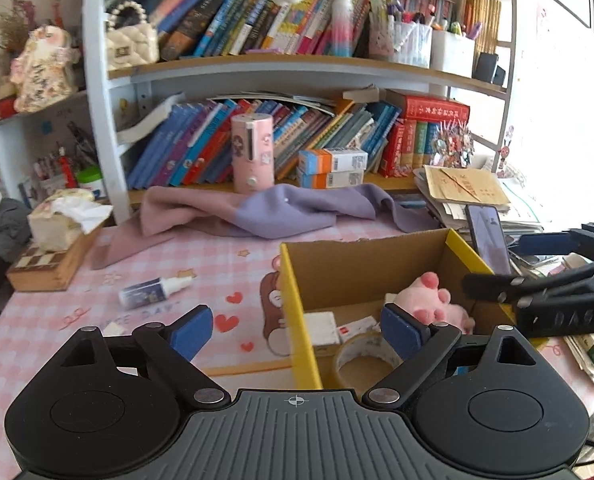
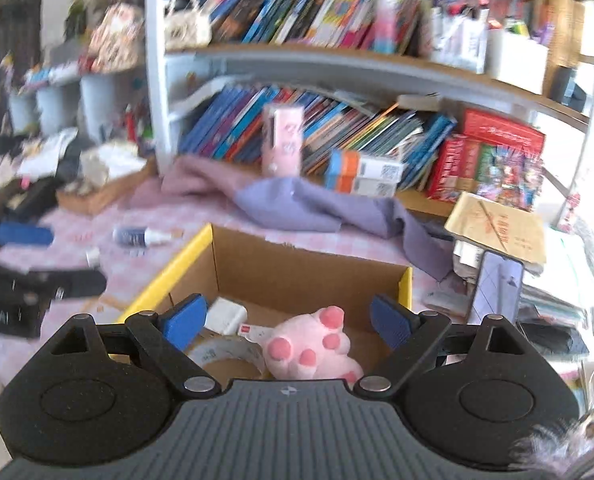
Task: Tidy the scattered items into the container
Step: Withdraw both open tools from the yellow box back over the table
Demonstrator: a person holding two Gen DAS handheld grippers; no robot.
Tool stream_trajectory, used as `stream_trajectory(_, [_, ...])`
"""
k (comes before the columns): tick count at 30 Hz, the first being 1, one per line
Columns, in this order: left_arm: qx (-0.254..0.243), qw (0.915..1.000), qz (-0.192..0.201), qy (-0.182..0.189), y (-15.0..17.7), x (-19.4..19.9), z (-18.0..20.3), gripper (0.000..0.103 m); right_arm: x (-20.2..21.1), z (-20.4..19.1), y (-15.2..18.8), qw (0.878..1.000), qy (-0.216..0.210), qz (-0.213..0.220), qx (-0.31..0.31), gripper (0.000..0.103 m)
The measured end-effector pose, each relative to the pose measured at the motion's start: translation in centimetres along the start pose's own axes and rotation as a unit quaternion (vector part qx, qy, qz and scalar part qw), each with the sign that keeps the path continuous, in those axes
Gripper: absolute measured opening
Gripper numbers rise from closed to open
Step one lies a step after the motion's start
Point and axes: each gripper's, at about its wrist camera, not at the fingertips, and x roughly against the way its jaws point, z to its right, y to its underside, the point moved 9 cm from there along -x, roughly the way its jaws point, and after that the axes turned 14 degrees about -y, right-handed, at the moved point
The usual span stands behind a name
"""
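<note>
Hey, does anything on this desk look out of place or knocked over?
Yes: a small dark spray bottle with a white cap lies on its side on the pink checked tablecloth, left of the yellow-edged cardboard box. A lilac cloth is crumpled behind it.

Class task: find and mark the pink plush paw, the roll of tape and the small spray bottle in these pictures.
pink plush paw (image 2: 309, 350), right wrist view, on its pink sole.
roll of tape (image 1: 351, 354), left wrist view, on its upper rim.
small spray bottle (image 1: 145, 294), left wrist view, on its dark body.
</note>
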Motion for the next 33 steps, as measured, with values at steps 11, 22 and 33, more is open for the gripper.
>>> stream_trajectory(11, [0.024,0.9995,0.019,-0.006,4.0,3.4,-5.4,0.094,4.7,-4.2,4.1,0.994,0.092,0.041,-0.038,0.089])
stream_trajectory(22, [0.027,0.9996,-0.002,0.007,8.8,6.9,-9.9,0.094,6.8,-11.0,9.8,0.989,0.13,0.023,-0.072,0.089])
stream_trajectory(33, [0.016,0.9994,-0.025,0.015,12.7,9.1,-13.0,0.094,7.2,-16.9,13.2,0.988,0.114,0.0,-0.107,0.09])
